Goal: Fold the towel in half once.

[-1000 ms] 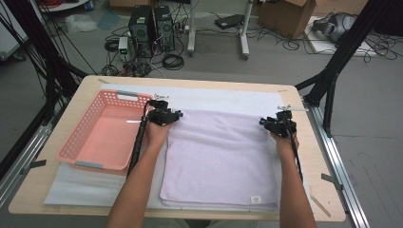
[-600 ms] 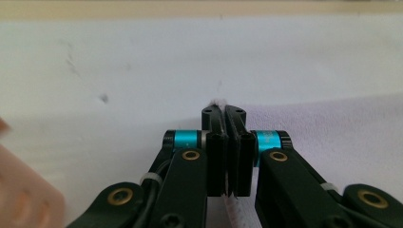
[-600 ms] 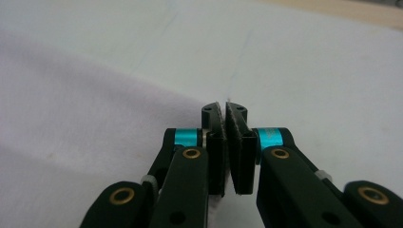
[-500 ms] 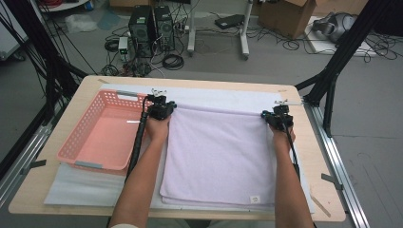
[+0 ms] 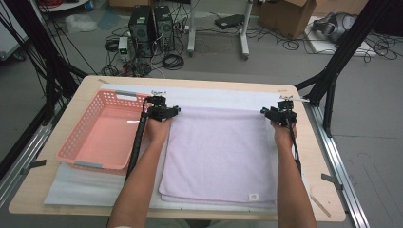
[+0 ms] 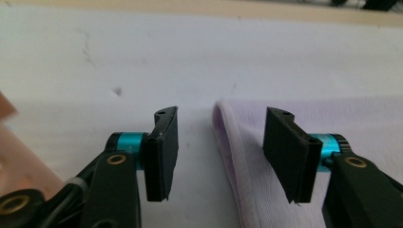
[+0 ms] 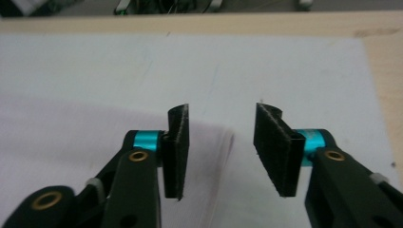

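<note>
The lilac towel [image 5: 218, 156] is the landmark: it lies folded flat on a white mat [image 5: 85, 183] that covers most of the wooden bench [image 5: 328, 202]. At the towel's near edge, toward its right corner, sits a small white label [image 5: 254, 196]. The person's forearms run up along its two sides. At its far left corner the left claw [image 5: 162, 112] stands with its jaws spread apart and the towel's rolled hem [image 6: 228, 142] lying between them, unpinched. At its far right corner the right claw [image 5: 281, 114] is likewise spread wide, with the towel's corner [image 7: 223, 137] below the gap. Left of the towel, just beside the left forearm, rests a pink plastic basket [image 5: 78, 137]. Beyond the towel's far edge the mat continues to the bench rim.
</note>
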Motion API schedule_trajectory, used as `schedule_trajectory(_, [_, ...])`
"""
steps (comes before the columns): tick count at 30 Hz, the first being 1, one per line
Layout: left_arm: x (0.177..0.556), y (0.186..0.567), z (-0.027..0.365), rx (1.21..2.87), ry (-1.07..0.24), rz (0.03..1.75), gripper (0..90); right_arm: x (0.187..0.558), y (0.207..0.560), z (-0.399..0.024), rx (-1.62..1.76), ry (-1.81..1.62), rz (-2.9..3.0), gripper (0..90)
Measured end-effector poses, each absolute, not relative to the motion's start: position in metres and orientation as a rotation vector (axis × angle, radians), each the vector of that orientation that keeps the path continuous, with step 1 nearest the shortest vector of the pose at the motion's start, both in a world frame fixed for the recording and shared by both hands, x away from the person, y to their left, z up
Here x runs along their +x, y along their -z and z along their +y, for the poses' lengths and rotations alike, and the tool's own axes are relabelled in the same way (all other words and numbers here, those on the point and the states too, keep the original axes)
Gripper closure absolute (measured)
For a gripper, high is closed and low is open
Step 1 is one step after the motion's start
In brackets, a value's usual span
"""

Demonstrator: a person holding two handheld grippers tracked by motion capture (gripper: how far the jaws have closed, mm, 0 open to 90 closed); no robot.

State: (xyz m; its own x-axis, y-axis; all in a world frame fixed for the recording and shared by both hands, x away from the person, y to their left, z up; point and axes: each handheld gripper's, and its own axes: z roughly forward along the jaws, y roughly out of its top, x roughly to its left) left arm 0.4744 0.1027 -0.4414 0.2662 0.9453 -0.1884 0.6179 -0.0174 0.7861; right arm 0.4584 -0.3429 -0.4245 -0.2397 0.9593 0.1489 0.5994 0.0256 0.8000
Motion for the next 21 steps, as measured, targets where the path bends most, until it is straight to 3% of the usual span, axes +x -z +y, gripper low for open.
schedule_trajectory(6, [0.457, 0.425, 0.103, 1.749, -0.454, 1.320, 44.8, 0.427, 0.426, -0.345, 1.502, -1.092, 1.973, 51.0])
schedule_trajectory(8, [0.451, 0.424, 0.102, 1.747, -0.414, 1.332, 37.5, 0.416, 0.428, -0.347, 1.511, -1.119, 1.999, 47.3])
schedule_trajectory(10, [0.443, 0.424, 0.101, 1.776, -0.403, 1.296, 29.0, 0.409, 0.428, -0.348, 1.550, -1.127, 2.051, 34.5])
schedule_trajectory(11, [0.439, 0.423, 0.098, 1.799, -0.407, 1.297, 22.9, 0.405, 0.427, -0.349, 1.564, -1.128, 2.073, 32.6])
schedule_trajectory(13, [0.428, 0.422, 0.098, 1.797, -0.413, 1.250, 23.0, 0.391, 0.422, -0.348, 1.506, -1.130, 2.058, 34.6])
schedule_trajectory(21, [0.394, 0.426, 0.100, 1.860, -0.428, 1.225, 23.3, 0.345, 0.429, -0.360, 1.498, -1.185, 2.058, 25.2])
